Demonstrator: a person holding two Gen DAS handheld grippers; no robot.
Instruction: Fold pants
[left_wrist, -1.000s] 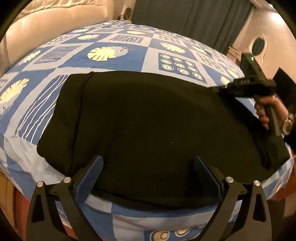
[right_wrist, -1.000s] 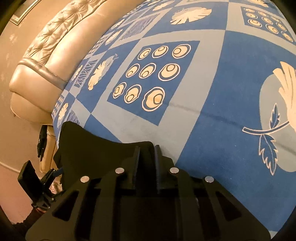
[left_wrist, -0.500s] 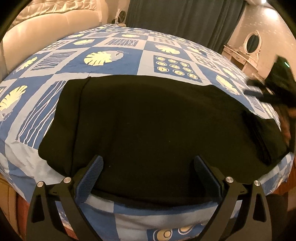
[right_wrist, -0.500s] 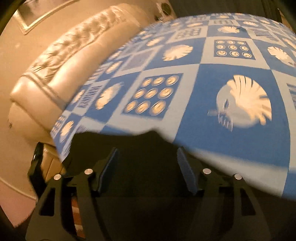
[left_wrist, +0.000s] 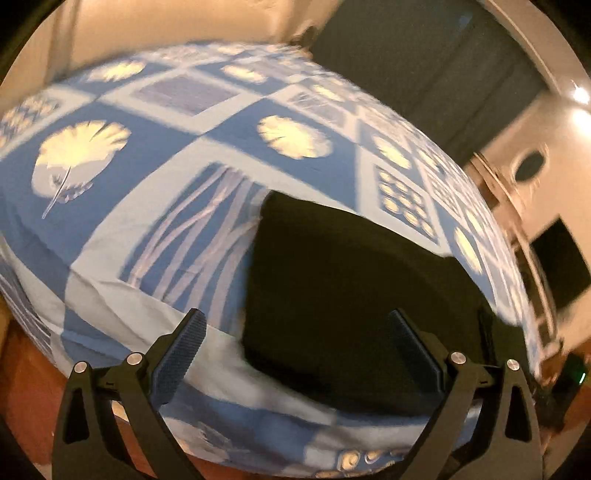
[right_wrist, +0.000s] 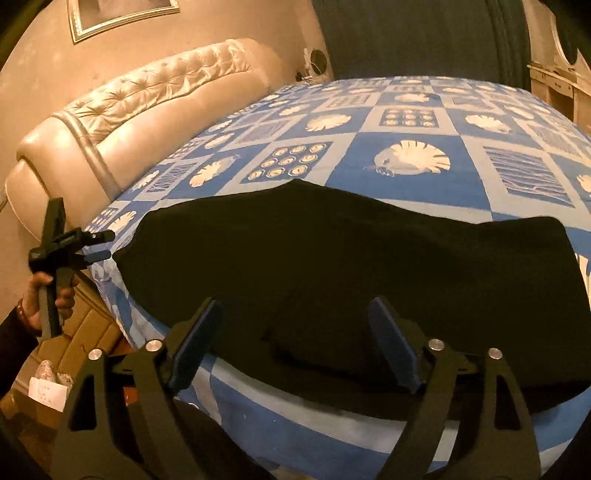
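Note:
Black pants (right_wrist: 351, 251) lie folded and flat across the near edge of a bed with a blue patterned sheet (right_wrist: 406, 158). My right gripper (right_wrist: 295, 302) hovers over their near edge; its jaws are opening and the pads press on nothing. In the left wrist view the pants (left_wrist: 351, 280) fill the lower right, with their left end in front. My left gripper (left_wrist: 295, 317) stands open above that end, holding nothing. The right wrist view also shows the left gripper (right_wrist: 105, 244) in a hand (right_wrist: 55, 295), just off the left end of the pants.
A cream tufted headboard (right_wrist: 147, 103) runs along the bed's far left side. Dark curtains (right_wrist: 406, 37) hang behind the bed. Cardboard boxes (right_wrist: 85, 332) sit on the floor by the bed's left corner. A dresser with an oval mirror (left_wrist: 532, 166) stands at the right.
My right gripper let go of the pants edge, opened wide and drew back toward the near side. My left gripper swung left toward the left end of the pants, still open.

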